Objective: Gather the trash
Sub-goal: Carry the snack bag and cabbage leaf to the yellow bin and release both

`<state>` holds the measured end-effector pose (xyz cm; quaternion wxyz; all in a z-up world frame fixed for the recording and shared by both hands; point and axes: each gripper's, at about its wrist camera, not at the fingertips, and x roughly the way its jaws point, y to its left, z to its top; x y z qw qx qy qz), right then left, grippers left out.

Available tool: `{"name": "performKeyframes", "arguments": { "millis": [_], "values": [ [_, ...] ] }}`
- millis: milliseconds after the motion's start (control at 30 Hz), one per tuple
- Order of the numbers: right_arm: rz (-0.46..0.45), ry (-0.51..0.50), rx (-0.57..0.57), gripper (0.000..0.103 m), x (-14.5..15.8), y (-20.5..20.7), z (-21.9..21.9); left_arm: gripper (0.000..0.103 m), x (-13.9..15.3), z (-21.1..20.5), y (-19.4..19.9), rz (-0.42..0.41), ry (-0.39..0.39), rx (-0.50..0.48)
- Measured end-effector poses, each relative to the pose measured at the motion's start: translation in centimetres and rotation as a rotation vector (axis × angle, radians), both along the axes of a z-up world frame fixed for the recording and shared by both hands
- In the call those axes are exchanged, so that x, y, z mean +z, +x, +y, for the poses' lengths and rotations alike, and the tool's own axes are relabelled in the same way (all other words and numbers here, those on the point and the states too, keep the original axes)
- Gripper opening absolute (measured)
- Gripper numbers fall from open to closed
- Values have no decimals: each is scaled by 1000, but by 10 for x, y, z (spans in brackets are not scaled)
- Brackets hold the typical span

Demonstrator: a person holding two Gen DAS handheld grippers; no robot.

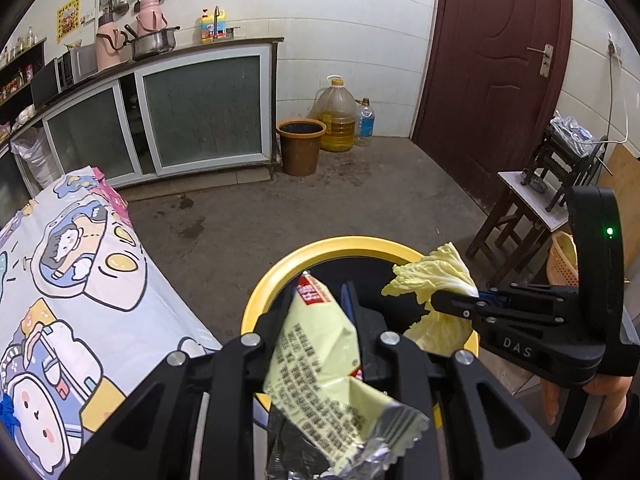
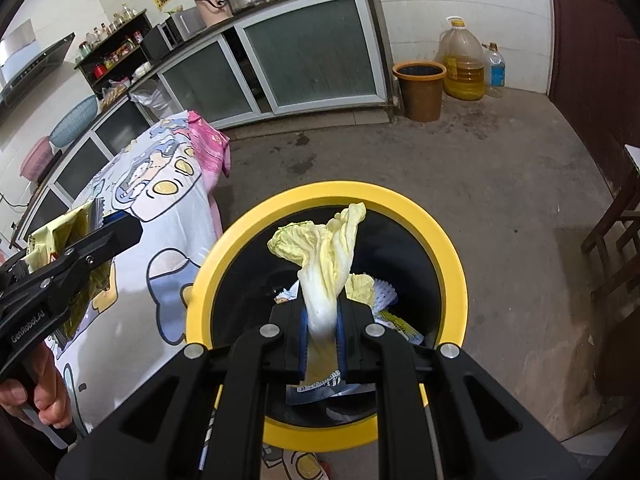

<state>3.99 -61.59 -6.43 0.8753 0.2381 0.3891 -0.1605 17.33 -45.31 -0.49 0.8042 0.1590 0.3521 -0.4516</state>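
Kitchen floor, bare concrete, w/ a yellow-rimmed bin [image 2: 404, 196] beside a cartoon-print worktop [image 1: 120, 300]. Both grippers tilt steeply down over the bin. Left gripper [image 1: 320, 300] pinches a pale wrapper [image 1: 316, 344] – its crumpled foil end trails back toward the camera. Right gripper [image 2: 322, 320] is pressed tight on a cabbage leaf [image 2: 324, 260]. Only the right view shows scraps already in the bin – and the left hand [image 2: 44, 396] on its handle.
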Motion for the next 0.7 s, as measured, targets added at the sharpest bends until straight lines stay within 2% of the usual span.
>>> {"name": "performKeyframes", "arguments": {
  "millis": [333, 400, 433, 500, 533, 567, 600, 633, 667, 700],
  "values": [
    [21, 12, -29, 13, -4, 1, -6, 20, -12, -13, 10, 37, 17, 16],
    [41, 14, -36, 13, -6, 3, -8, 23, -13, -14, 10, 38, 21, 16],
    [54, 18, -37, 13, -8, 3, -9, 26, -14, -15, 9, 33, 23, 18],
    [76, 22, -38, 14, -11, 5, -11, 43, -13, -15, 9, 28, 24, 21],
    [87, 22, -44, 17, -12, 5, -12, 56, -13, -15, 9, 26, 20, 31],
    [96, 24, -45, 24, -15, 5, -13, 69, -12, -14, 9, 22, 15, 42],
    [102, 28, -49, 28, -16, 4, -13, 76, -12, -14, 10, 20, 12, 49],
    [103, 31, -57, 41, -17, 2, -15, 85, -11, -13, 10, 18, 7, 58],
    [93, 34, -69, 54, -17, -1, -16, 87, -10, -12, 11, 17, 2, 66],
    [86, 35, -78, 54, -16, -4, -16, 87, -10, -10, 11, 19, 0, 72]
  ]
}}
